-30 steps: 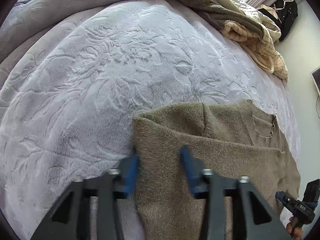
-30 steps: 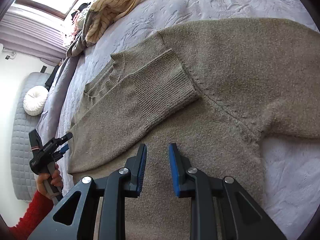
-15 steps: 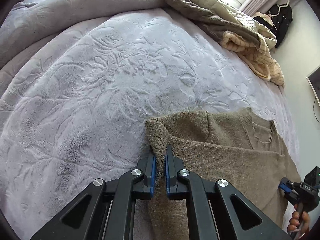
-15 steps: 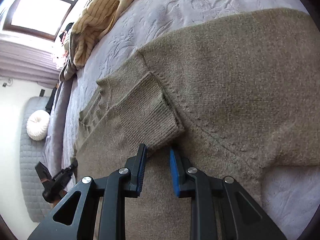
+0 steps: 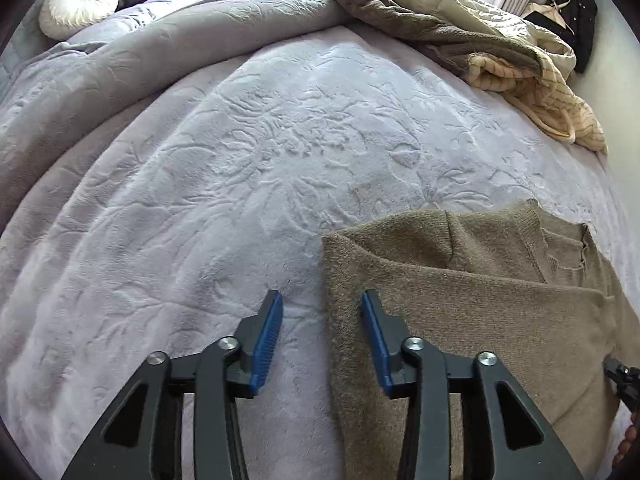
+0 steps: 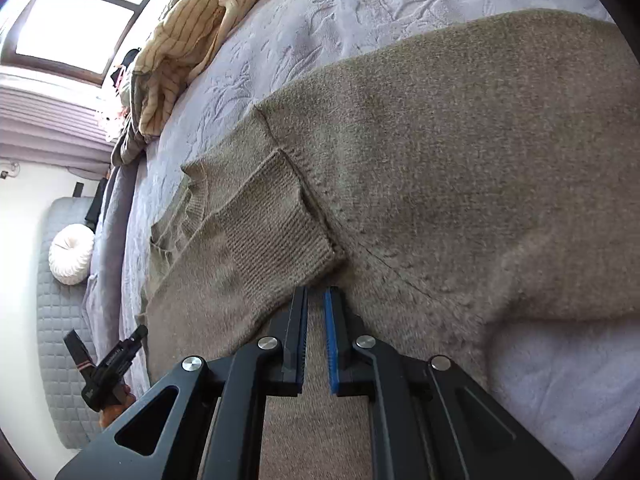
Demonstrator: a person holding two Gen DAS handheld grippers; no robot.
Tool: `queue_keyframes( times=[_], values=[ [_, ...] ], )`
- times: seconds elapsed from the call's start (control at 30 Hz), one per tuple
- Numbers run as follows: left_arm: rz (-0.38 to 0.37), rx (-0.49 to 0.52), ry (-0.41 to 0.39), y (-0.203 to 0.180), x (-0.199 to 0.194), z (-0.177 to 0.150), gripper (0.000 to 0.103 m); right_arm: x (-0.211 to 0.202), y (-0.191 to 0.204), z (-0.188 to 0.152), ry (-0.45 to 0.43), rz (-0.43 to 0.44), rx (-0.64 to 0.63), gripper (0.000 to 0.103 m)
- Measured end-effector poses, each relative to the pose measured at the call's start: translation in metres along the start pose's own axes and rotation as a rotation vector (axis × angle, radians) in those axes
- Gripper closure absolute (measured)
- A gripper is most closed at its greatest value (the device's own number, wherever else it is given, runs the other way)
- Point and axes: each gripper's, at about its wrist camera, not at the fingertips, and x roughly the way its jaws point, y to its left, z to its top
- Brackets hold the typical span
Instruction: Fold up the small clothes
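— So, what lies around the olive-brown knitted sweater?

— It is spread flat on the bed's pale lilac embossed plush blanket, one sleeve folded across its chest. Far behind it sits a heap of clothes, a cream striped garment on top. Nothing stands between either gripper and the knit.

— And the left gripper?

— Its blue-padded fingers have just been opening and now stand apart, straddling the sweater's folded side edge without pressing it.

— The right gripper?

— Only its own view shows this: the fingers have just been closing, tips at the ribbed cuff of the folded sleeve. A narrow gap remains; whether they pinch knit, I cannot tell.

— The room?

— A round white cushion by a grey quilted headboard, a bright window, white walls.
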Motion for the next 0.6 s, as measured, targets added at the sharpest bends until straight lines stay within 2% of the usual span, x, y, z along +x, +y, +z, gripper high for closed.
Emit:
queue_keyframes(
  times=[0.1, 0.17, 0.2, 0.27, 0.43, 0.6],
  values=[
    [0.031, 0.001, -0.012, -0.002, -0.016, -0.006, 0.053, -0.010, 0.004, -0.007, 0.000, -0.008, -0.019, 0.081],
    [0.084, 0.021, -0.026, -0.008, -0.030, -0.012, 0.050, -0.015, 0.007, -0.012, 0.002, -0.006, -0.027, 0.061],
    [0.097, 0.032, -0.036, -0.013, -0.038, -0.016, 0.031, -0.017, 0.009, -0.015, 0.003, -0.006, -0.033, 0.059],
    [0.089, 0.044, -0.065, -0.022, -0.054, -0.024, 0.013, -0.020, 0.012, -0.021, 0.009, -0.007, -0.042, 0.058],
    [0.069, 0.085, -0.038, -0.052, -0.074, -0.047, 0.013, -0.026, 0.014, -0.034, 0.025, 0.001, -0.050, 0.058],
    [0.021, 0.092, 0.052, -0.089, -0.070, -0.069, 0.013, -0.035, 0.008, -0.044, 0.033, 0.015, -0.052, 0.048]
  ],
)
